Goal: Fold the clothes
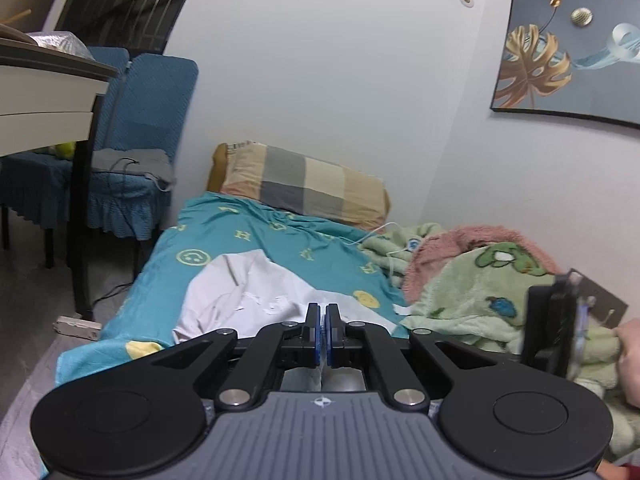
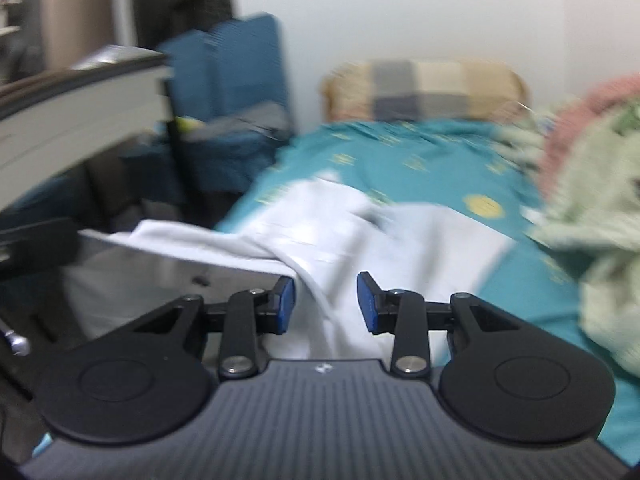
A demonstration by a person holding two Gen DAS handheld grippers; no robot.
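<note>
The bed (image 1: pixel 224 240) carries a white shirt (image 1: pixel 224 300) at six o'clock of the pillow (image 1: pixel 304 184): light, limp (take a hem). The left gripper (image 1: pixel 323 332) is clamped on its edge; the right gripper (image 2: pixel 326 304) stands apart around a fold.

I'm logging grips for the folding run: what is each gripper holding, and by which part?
Left gripper is shut on the white garment, pinching its near edge. Right gripper stands open, gripping nothing.

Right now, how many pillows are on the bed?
1: a checked pillow at the head of the bed, against the wall. The heaped blankets beside it might hide another.
</note>
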